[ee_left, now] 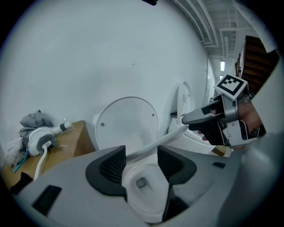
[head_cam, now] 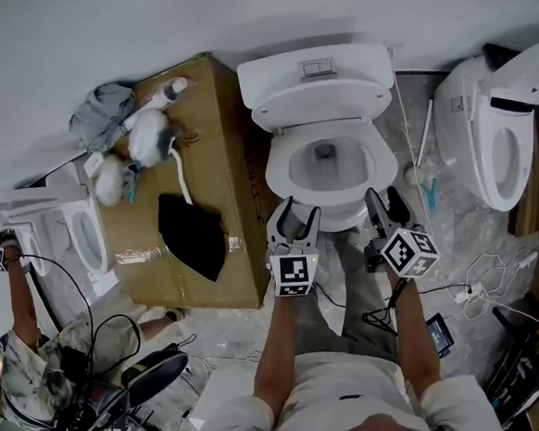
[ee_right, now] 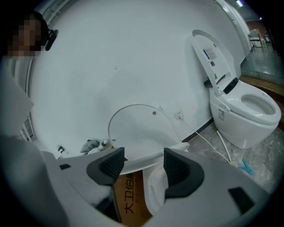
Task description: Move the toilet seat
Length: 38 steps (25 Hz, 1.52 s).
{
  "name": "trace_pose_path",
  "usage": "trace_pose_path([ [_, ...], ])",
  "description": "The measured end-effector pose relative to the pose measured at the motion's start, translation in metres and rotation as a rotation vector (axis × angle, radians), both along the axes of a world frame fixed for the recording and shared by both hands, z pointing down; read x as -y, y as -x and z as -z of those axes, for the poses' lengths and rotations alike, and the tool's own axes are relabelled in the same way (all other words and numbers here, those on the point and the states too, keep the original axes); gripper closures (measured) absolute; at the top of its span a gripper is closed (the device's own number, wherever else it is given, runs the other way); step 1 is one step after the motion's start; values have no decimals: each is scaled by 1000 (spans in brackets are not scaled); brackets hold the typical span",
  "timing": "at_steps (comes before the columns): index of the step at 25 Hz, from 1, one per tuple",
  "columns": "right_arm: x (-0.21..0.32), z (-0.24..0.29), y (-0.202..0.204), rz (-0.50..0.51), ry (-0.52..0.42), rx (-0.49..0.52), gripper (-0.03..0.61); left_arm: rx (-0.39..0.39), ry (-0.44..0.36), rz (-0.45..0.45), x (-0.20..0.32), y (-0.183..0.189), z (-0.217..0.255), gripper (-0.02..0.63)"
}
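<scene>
The left hand-held gripper and right hand-held gripper are each clamped on the front of the seat, which is half raised over the bowl. This seems the lifting step. Next, both should swing it evenly toward the lid.

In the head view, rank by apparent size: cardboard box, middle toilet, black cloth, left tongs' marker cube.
1. cardboard box
2. middle toilet
3. black cloth
4. marker cube, smallest even though it is nearest the camera

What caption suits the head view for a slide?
Left hand-held gripper and right hand-held gripper grip the toilet seat at its front, lid raised.
</scene>
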State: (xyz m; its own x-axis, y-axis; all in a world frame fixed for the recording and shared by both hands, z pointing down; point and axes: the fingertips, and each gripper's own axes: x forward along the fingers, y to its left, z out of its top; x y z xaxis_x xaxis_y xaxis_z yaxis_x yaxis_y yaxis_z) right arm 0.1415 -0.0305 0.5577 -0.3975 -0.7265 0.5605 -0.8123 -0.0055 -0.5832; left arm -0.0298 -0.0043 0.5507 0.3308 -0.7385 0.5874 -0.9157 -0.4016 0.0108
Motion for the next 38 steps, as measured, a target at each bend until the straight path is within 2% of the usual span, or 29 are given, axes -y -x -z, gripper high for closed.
trace_pose_path([
  [4, 5, 13, 4, 75, -59, -24, 285, -12, -4, -5, 9, 1, 4, 374],
  [8, 8, 22, 10, 174, -117, -90, 285, -21, -10, -7, 17, 2, 8, 374],
  [21, 24, 31, 29, 387, -232, -283, 285, -43, -16, 4, 41, 6, 17, 376],
  [28, 40, 31, 32, 437, -261, -322, 285, -56, -34, 20, 56, 9, 23, 377],
  [38, 64, 38, 31, 436, -297, -333, 299, -67, -64, 42, 80, 12, 31, 382],
])
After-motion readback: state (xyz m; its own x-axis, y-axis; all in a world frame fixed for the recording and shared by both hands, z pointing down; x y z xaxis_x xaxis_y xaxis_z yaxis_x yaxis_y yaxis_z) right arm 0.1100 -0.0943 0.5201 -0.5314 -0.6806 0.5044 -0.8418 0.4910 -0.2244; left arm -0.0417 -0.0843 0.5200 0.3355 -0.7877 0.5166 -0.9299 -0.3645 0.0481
